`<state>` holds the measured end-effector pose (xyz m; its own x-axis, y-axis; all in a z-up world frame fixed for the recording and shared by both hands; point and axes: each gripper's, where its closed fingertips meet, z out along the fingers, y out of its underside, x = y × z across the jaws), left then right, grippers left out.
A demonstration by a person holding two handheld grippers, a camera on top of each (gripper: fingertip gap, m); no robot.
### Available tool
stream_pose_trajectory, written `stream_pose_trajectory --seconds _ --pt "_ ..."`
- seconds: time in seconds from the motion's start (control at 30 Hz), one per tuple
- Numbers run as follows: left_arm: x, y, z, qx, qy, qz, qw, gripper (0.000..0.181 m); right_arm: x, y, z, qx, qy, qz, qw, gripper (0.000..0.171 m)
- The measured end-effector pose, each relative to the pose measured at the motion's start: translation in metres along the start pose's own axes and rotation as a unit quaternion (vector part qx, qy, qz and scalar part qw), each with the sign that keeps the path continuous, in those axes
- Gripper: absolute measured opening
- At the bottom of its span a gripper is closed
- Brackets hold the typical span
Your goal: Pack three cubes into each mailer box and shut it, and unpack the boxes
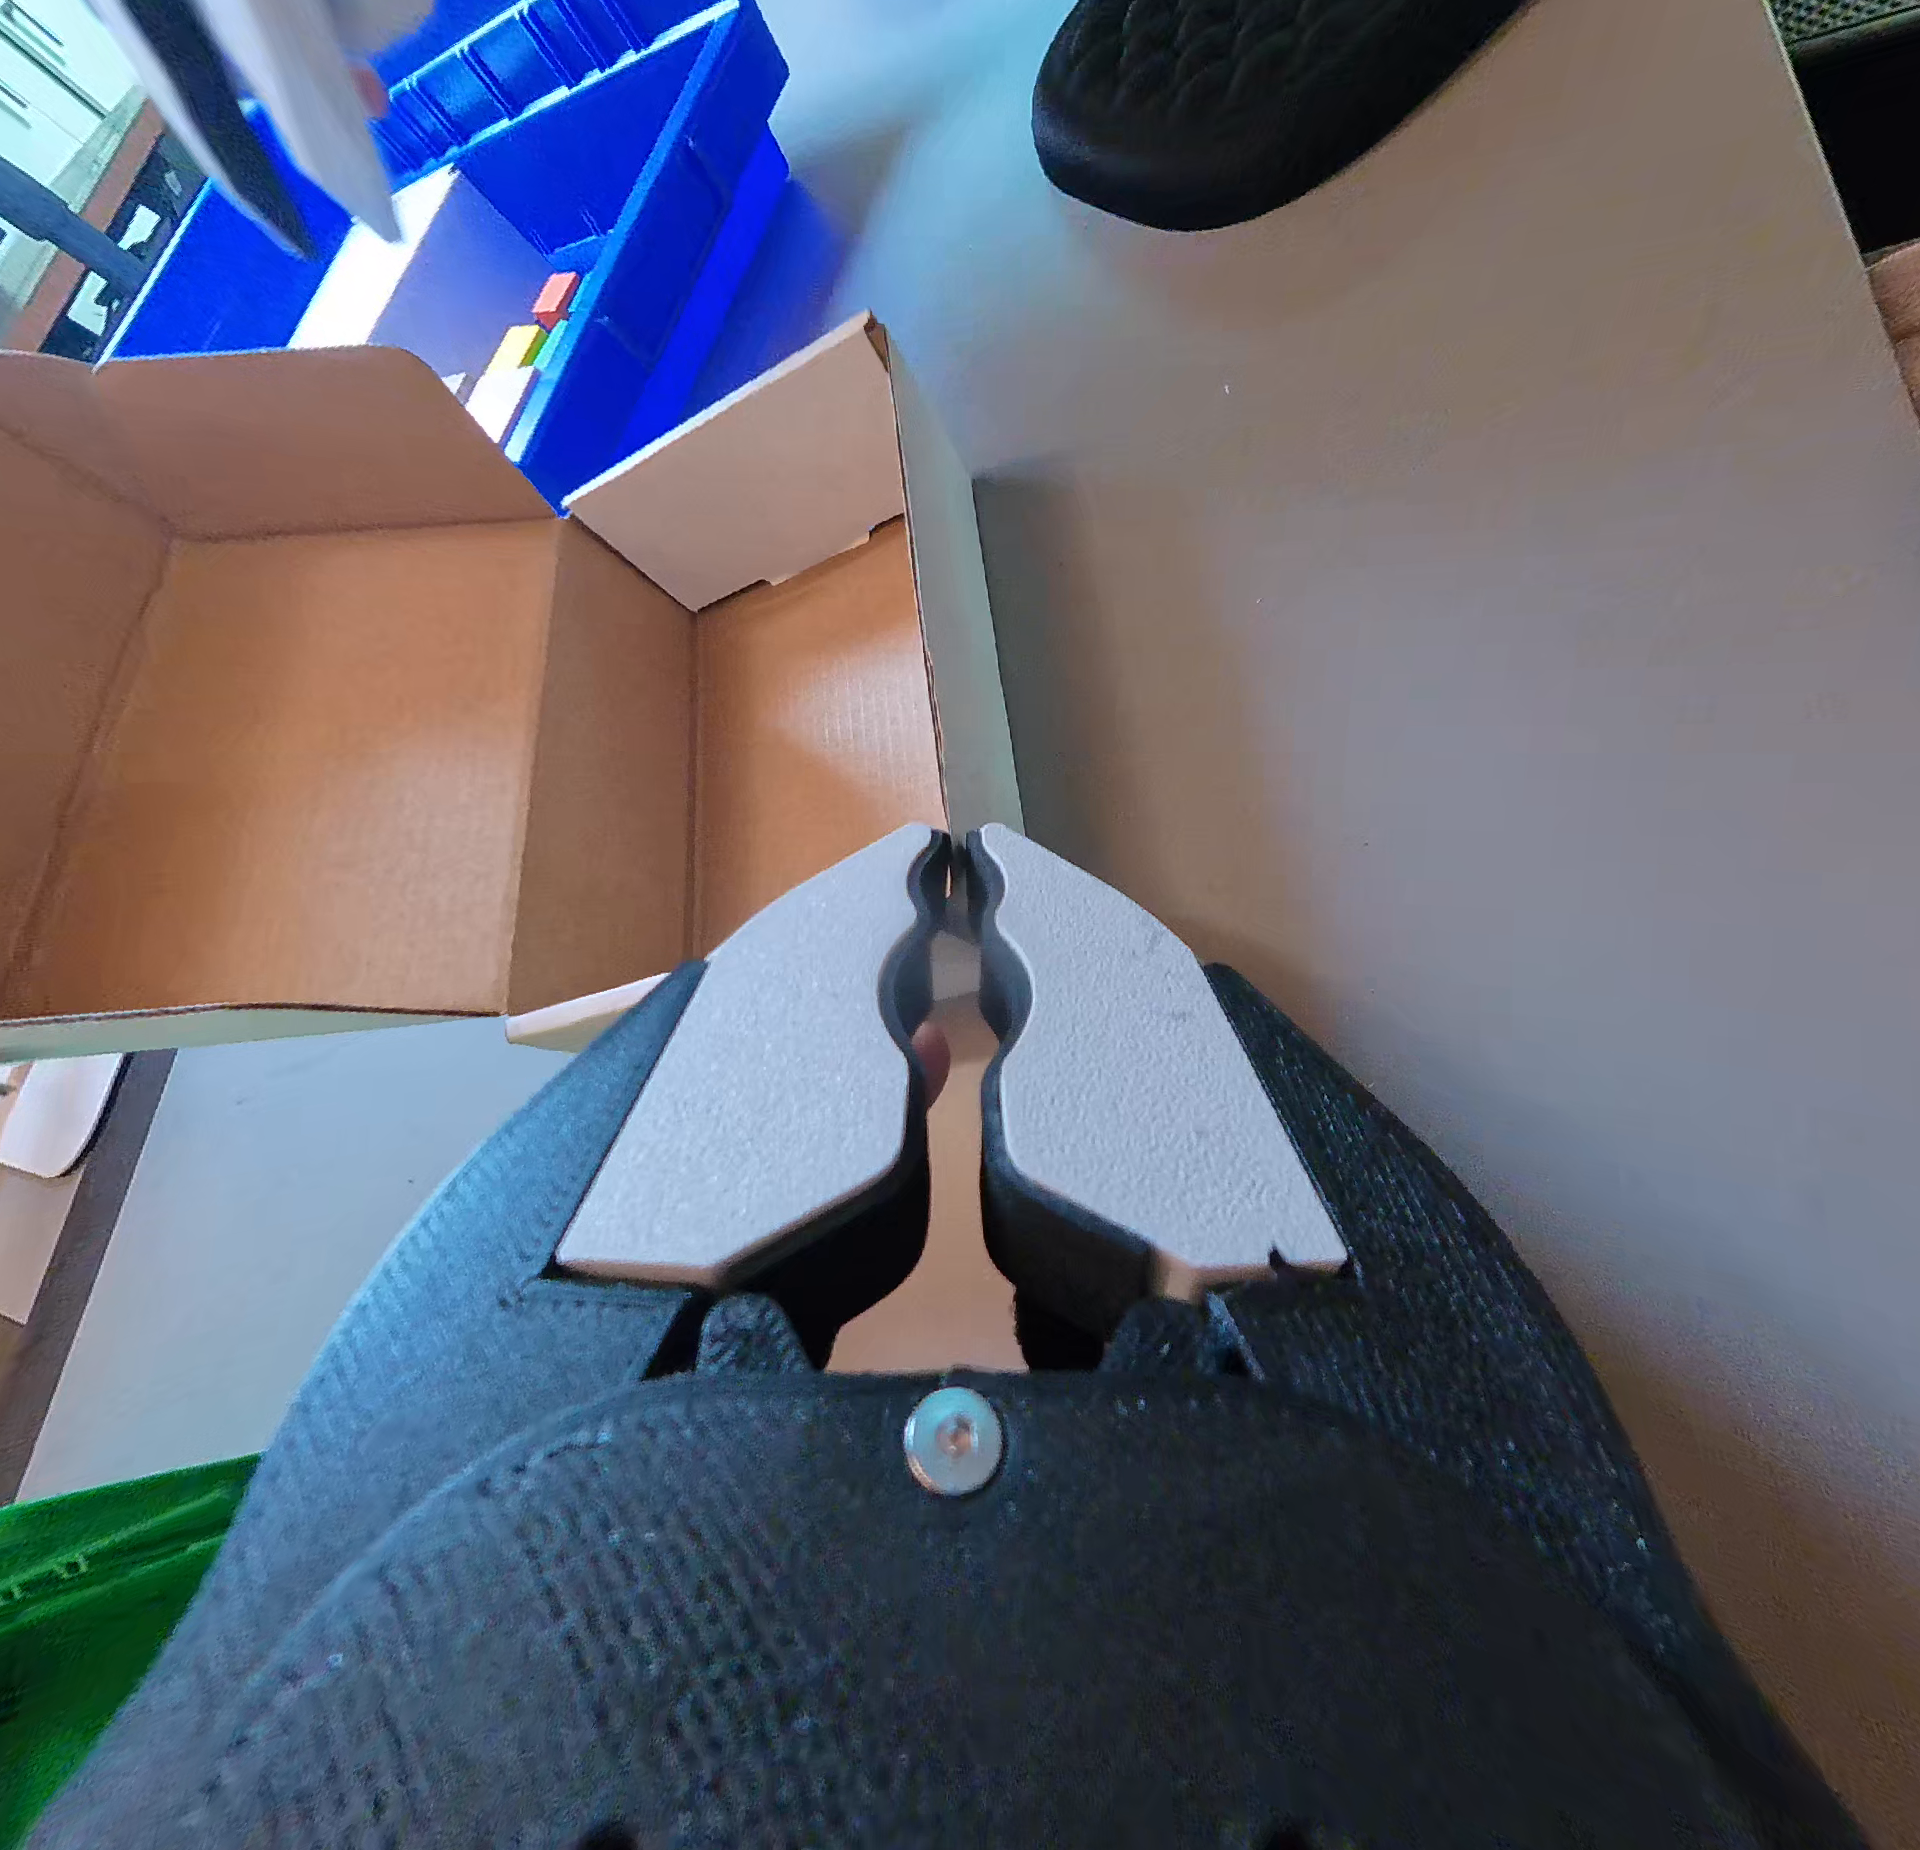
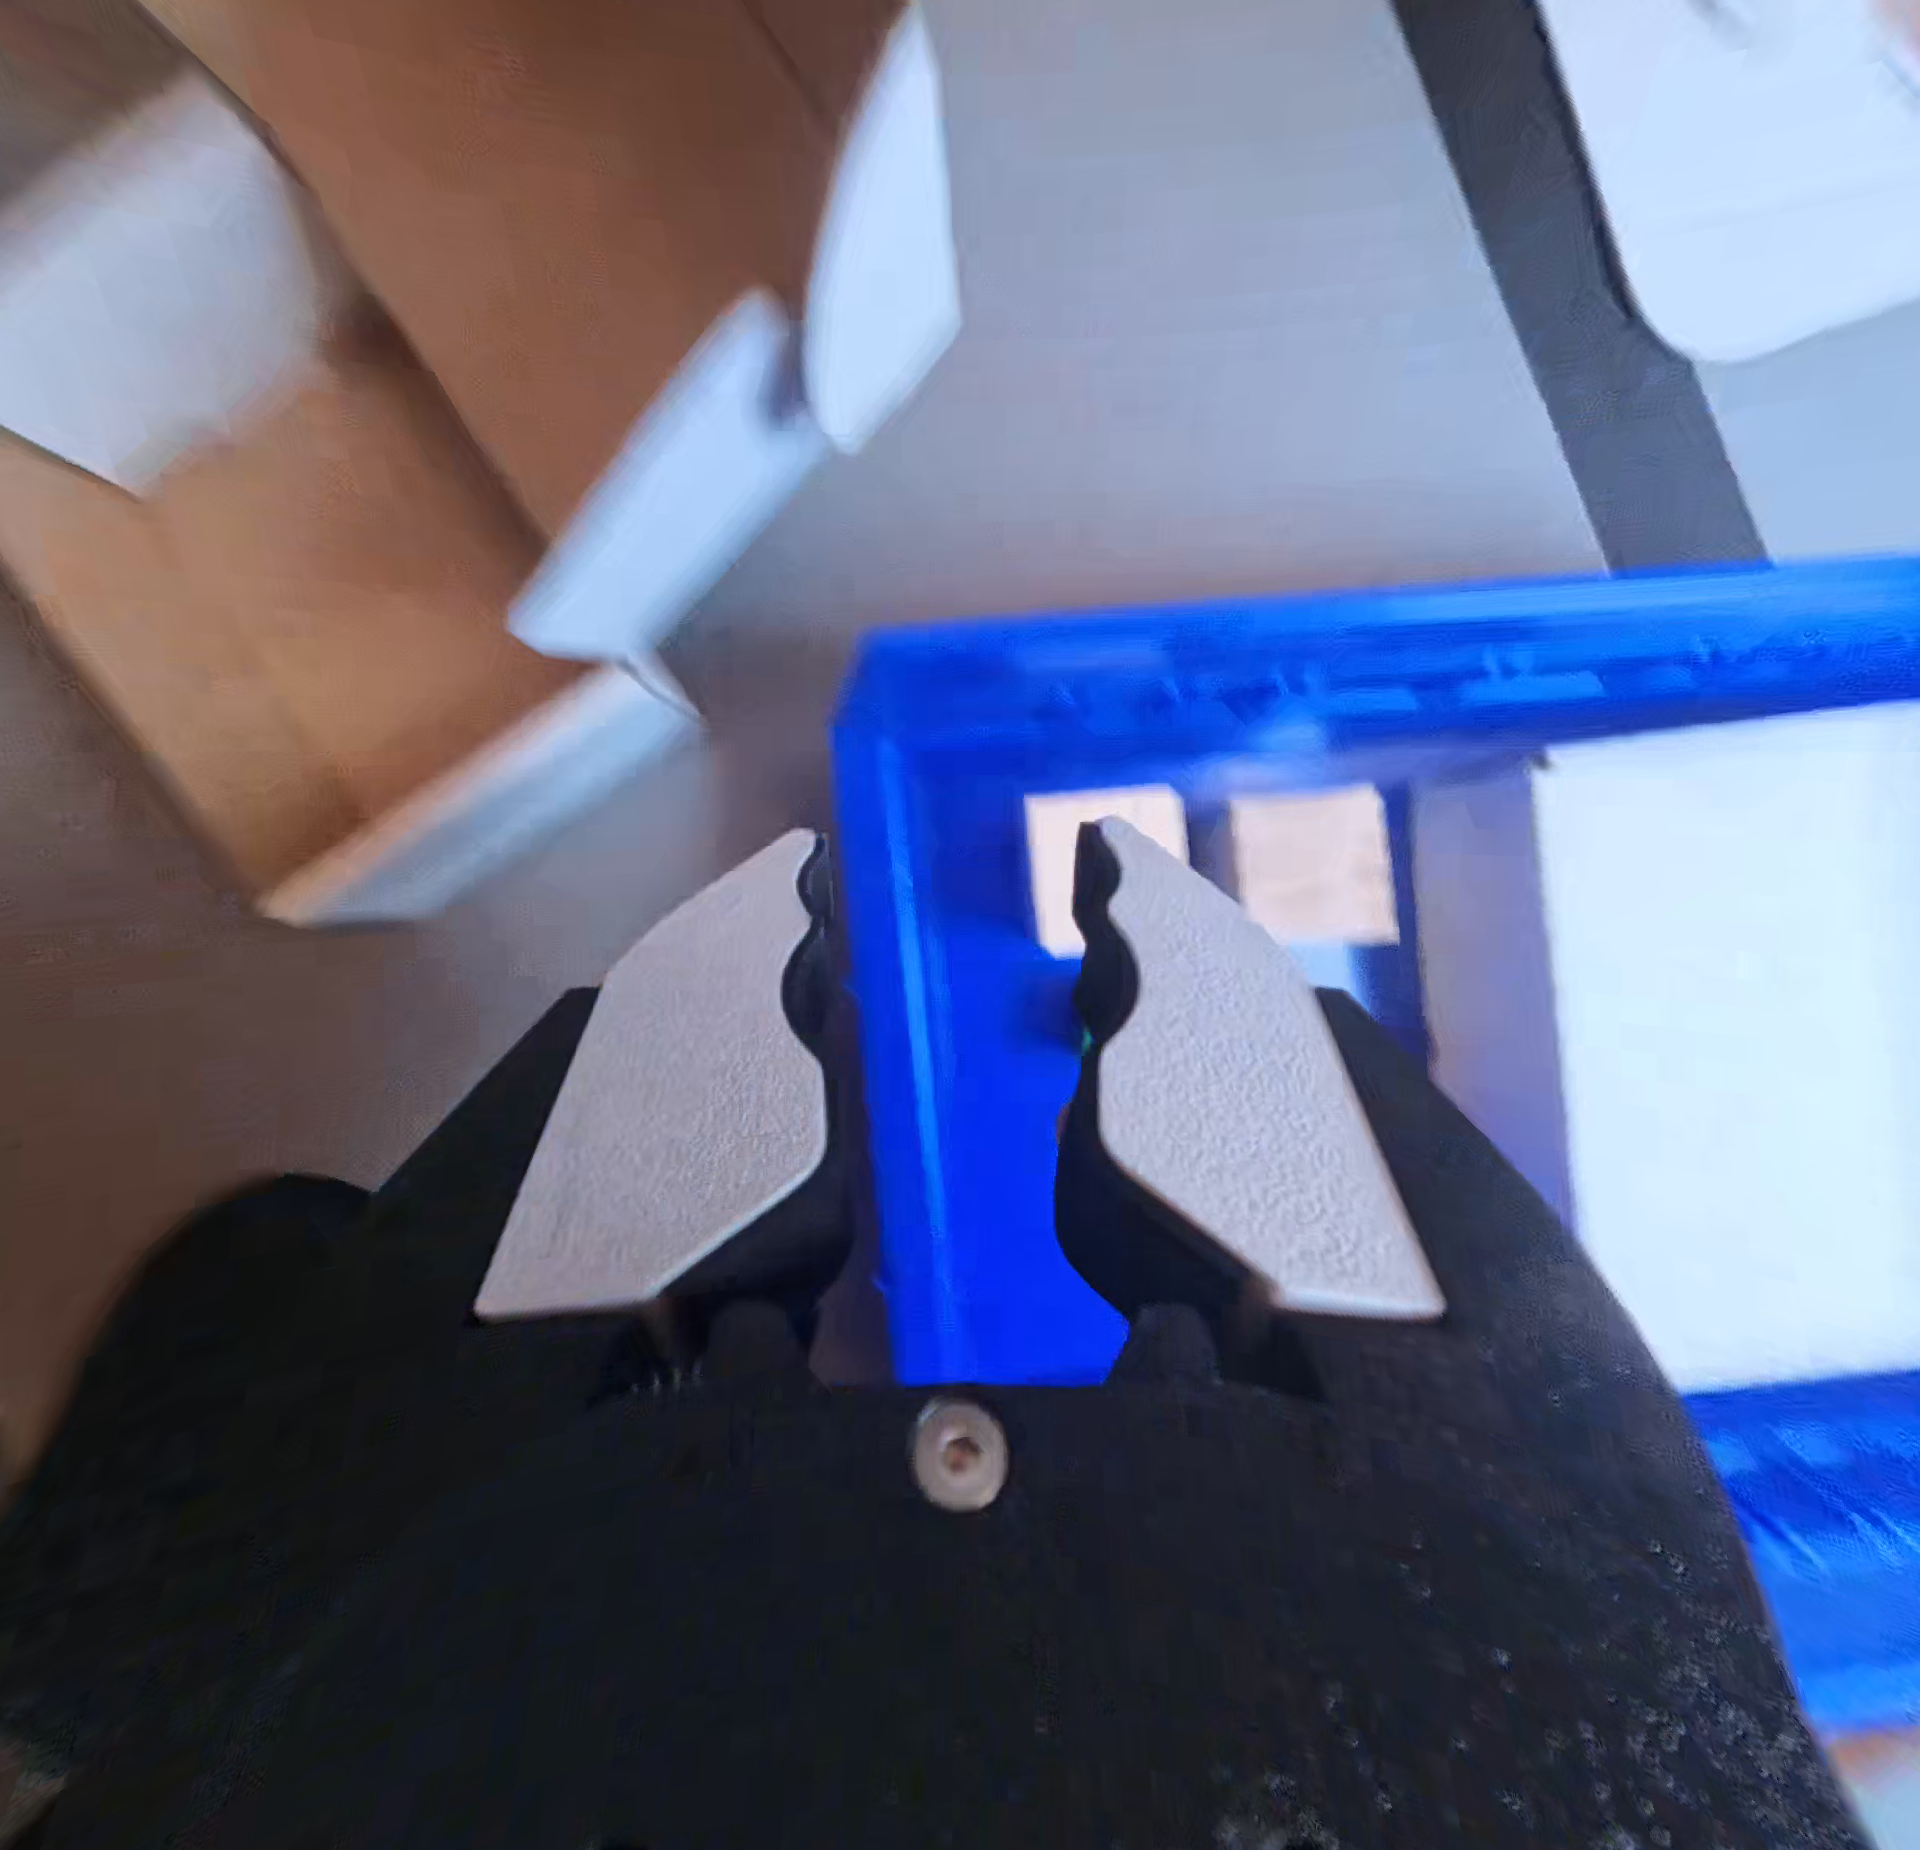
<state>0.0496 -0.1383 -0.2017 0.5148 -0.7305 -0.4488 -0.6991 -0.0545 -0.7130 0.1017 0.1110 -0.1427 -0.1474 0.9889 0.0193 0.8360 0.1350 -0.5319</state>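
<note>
**Left fingers pinch the box wall; right fingers spread over the blue bin**

In the left wrist view, the left gripper (image 1: 958, 850) sits at the centre of the frame with its fingers (image 1: 790, 1062) pressed together on the thin white-faced wall of the open mailer box (image 1: 343, 761). The box fills the left half of the frame, brown inside, with nothing visible on its floor. A side flap (image 1: 758, 470) stands up at the box's far corner, just above the pinched wall. Beyond it, in the upper left, a blue bin (image 1: 665, 200) rests on the pale desk (image 1: 1403, 761), and coloured cubes (image 1: 540, 330), red, yellow and green, lie in a row against its wall. The right gripper (image 1: 239, 75) hangs blurred in the upper left corner, above the bin. A black padded object (image 1: 1247, 65) lies at the top right of the desk, and a green crate (image 1: 94, 1592) shows at the lower left edge.

The right wrist view is smeared by motion. The right gripper (image 2: 951, 839) has its fingers (image 2: 675, 1104) spread, holding nothing, and the bin's blue corner (image 2: 935, 969) shows in the gap between them. Two pale cubes (image 2: 1309, 865) sit inside the bin just past the right fingertip, beside a large white block (image 2: 1714, 1021). The open box (image 2: 312, 398) lies in the upper left, separated from the bin by bare desk. A dark strip (image 2: 1538, 242) crosses the upper right.
</note>
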Motion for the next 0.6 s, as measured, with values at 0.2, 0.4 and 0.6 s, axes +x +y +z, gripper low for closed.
stream_pose_trajectory --seconds 0.2,0.4,0.6 --pt "-0.002 0.003 -0.002 -0.008 -0.009 0.014 1.000 0.003 -0.054 -0.054 0.001 0.176 -0.103 0.118 0.972 0.045" --pt "-0.001 0.006 -0.009 0.003 0.012 0.016 1.000 0.003 -0.057 -0.054 0.031 0.241 -0.015 0.181 0.953 0.015" --pt "-0.018 0.000 -0.040 0.074 0.073 -0.119 0.987 0.025 -0.076 -0.048 0.020 0.299 0.137 0.076 0.941 0.007"
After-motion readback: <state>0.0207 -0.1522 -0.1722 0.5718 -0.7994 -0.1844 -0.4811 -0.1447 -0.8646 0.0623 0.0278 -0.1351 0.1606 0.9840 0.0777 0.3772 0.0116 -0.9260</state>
